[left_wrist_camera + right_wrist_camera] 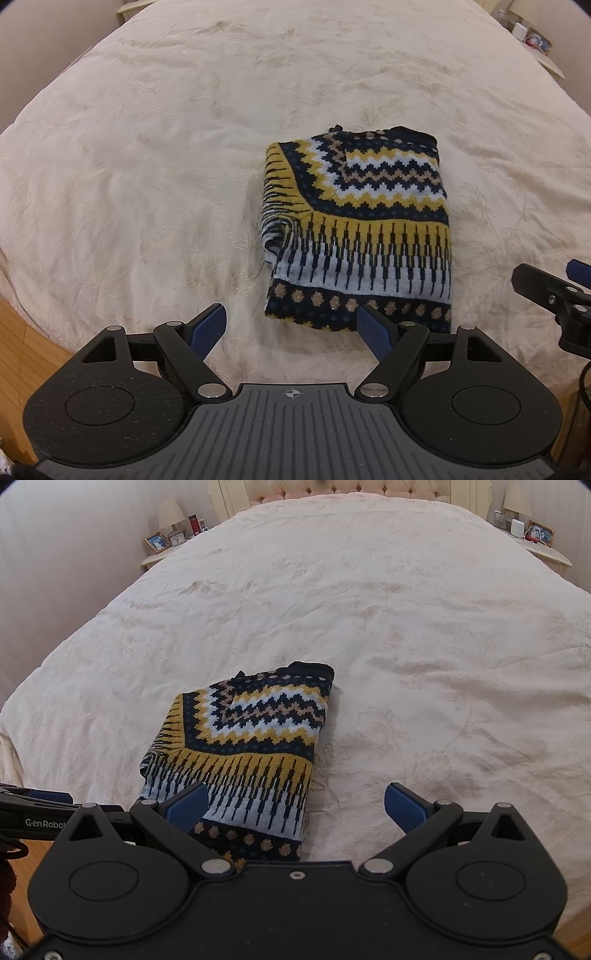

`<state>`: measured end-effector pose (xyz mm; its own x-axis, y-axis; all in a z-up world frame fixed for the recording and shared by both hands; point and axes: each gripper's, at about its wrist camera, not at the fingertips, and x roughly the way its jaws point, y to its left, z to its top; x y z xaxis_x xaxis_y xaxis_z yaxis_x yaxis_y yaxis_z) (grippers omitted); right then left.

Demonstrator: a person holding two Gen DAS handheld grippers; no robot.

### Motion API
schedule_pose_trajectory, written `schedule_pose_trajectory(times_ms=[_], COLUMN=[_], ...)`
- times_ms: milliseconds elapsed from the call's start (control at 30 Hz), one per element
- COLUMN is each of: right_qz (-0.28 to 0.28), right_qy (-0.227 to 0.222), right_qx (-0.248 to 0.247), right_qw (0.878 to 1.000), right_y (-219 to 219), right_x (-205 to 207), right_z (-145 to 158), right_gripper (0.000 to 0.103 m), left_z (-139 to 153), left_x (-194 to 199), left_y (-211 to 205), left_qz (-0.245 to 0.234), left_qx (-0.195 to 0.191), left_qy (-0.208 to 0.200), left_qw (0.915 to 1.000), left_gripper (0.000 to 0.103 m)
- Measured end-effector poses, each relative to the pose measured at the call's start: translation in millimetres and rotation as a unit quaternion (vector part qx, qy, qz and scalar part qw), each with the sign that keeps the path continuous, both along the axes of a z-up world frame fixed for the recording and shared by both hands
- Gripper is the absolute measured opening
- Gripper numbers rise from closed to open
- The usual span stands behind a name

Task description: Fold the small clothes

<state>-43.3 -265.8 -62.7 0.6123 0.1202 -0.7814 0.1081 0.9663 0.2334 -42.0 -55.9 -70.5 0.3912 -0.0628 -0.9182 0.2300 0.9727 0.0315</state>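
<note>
"GenRobot", last letters cut off, white print on black left gripper (44,805) body at right wrist view's left edge; no other readable text

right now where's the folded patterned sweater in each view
Left wrist view: the sweater lies right of centre, just beyond the open left gripper.
Right wrist view: the sweater lies left of centre, its near edge behind the open right gripper's left finger.
Shared landmark: the cream bedspread under it.
</note>
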Motion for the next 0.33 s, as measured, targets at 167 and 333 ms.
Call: schedule_pose_trajectory(times_ms=[167, 333], right_qz=[0.001, 0.003], right_qy=[0.002, 0.005], right_qx=[0.002, 0.004], right_qw=[1.000, 1.000], right_y=[-0.2, 1.4], right_x=[1.6, 3.6], right_z=[-0.8, -2.0], right_gripper=[0.101, 0.101], left_z=[0.4, -0.9], left_x=[0.7, 3.0], left_y=[-0.1, 1.3], left_qz=[0.000, 0.000], left_qx=[0.002, 0.003], left_qy=[-0.004, 0.000], left_qw=[1.0000, 1.0000], left_gripper=[0.077, 0.077])
